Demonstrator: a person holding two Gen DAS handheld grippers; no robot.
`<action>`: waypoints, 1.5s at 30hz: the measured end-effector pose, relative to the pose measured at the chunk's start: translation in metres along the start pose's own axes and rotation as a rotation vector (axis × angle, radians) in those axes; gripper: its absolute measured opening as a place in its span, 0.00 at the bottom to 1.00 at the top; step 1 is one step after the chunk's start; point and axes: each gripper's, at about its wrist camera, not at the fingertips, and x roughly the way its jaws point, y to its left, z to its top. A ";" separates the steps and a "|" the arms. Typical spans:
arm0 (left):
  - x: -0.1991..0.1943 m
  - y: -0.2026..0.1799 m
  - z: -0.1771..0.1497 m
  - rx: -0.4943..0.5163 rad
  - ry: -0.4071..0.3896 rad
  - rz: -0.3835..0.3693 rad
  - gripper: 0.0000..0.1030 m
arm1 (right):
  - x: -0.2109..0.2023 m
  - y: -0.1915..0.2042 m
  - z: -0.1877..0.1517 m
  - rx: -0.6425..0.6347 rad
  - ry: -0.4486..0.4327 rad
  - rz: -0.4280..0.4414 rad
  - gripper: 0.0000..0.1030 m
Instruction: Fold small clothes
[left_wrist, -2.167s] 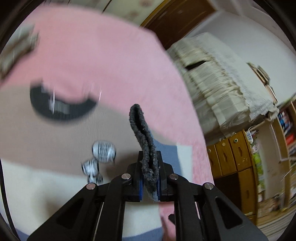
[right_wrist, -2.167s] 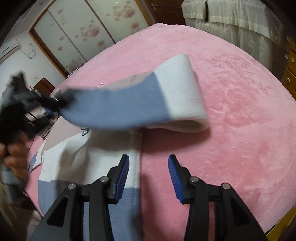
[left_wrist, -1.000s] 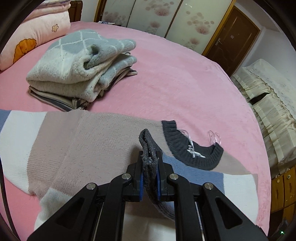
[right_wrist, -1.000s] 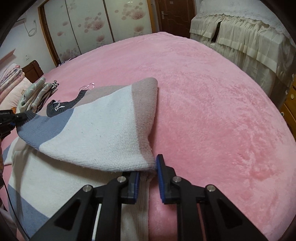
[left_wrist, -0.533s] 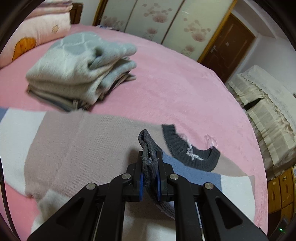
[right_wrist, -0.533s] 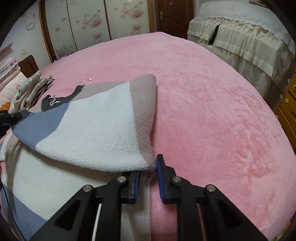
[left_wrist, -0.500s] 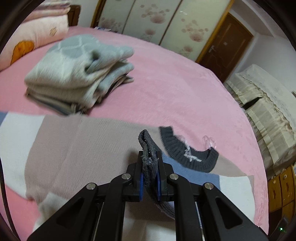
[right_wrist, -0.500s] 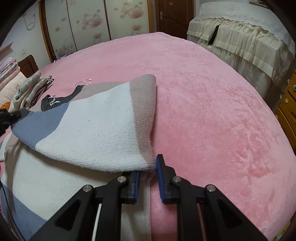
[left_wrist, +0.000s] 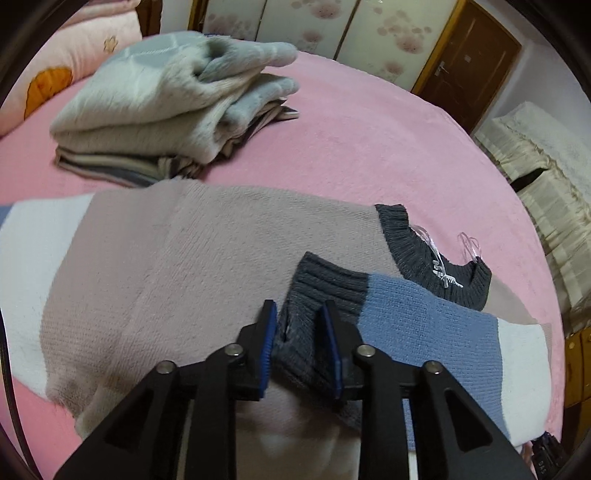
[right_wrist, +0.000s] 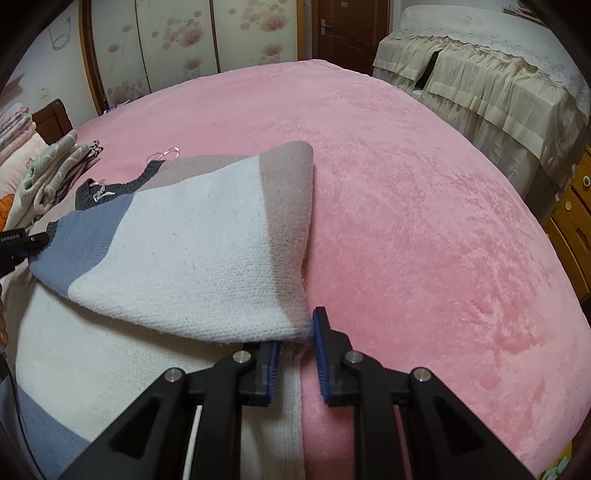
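A colour-blocked knit sweater is being folded on a pink plush bedspread, its right sleeve already laid across the body. The dark ribbed cuff is being released by the left gripper, whose jaws are opening around it. The fold edge is being let go by the right gripper, its jaws also parting with knit between them. The other sleeve and the lengthwise folds are judged still outstanding. A stack of folded clothes is lying just beyond the shoulder; wide bare bedspread is being left open on the right.
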 end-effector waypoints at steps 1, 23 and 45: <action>-0.001 0.002 0.000 -0.002 0.005 -0.007 0.26 | -0.001 -0.001 0.001 0.005 0.009 0.009 0.21; -0.021 -0.019 0.039 0.179 0.053 -0.055 0.52 | -0.054 -0.007 0.096 -0.066 -0.036 0.148 0.54; 0.022 -0.033 0.021 0.337 -0.018 0.155 0.08 | 0.081 -0.018 0.122 -0.012 0.088 0.090 0.10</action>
